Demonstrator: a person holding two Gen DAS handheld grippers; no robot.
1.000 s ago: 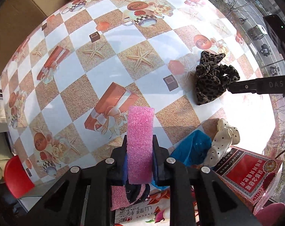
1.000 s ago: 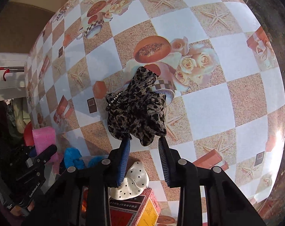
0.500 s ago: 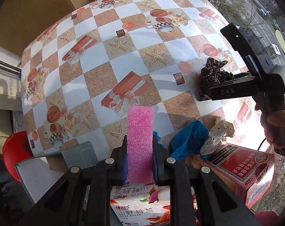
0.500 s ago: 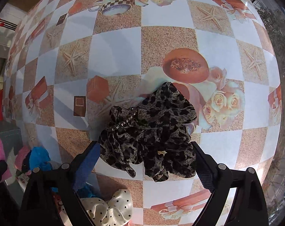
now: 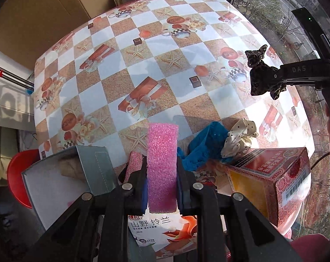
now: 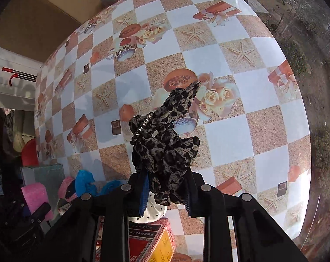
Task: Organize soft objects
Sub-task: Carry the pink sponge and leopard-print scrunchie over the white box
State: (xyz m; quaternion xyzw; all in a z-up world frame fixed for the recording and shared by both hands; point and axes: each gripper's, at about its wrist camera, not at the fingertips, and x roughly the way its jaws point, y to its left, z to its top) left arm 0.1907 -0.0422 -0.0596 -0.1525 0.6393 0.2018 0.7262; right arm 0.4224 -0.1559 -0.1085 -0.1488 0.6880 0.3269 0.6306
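Observation:
My left gripper (image 5: 162, 174) is shut on a pink sponge (image 5: 162, 161) and holds it above the table's near edge, beside an open grey box (image 5: 62, 179). My right gripper (image 6: 165, 187) is shut on a leopard-print scrunchie (image 6: 165, 139) and holds it lifted off the table; it also shows in the left wrist view (image 5: 263, 78) at the right. A blue cloth (image 5: 204, 146) and a cream polka-dot scrunchie (image 5: 241, 139) lie on the table by a red carton (image 5: 271, 174). Another pink sponge (image 5: 134, 166) lies just left of my left gripper.
The round table (image 5: 143, 65) has a checkered cloth with starfish and gift prints. A printed packet (image 5: 160, 229) lies under my left gripper. A cardboard sheet (image 5: 34, 17) stands at the back left. A red stool (image 5: 18, 174) is at the left, below the table.
My right gripper closed on the leopard scrunchie and lifted it off the table. My left gripper pulled back with the pink sponge, bringing the grey box into view.

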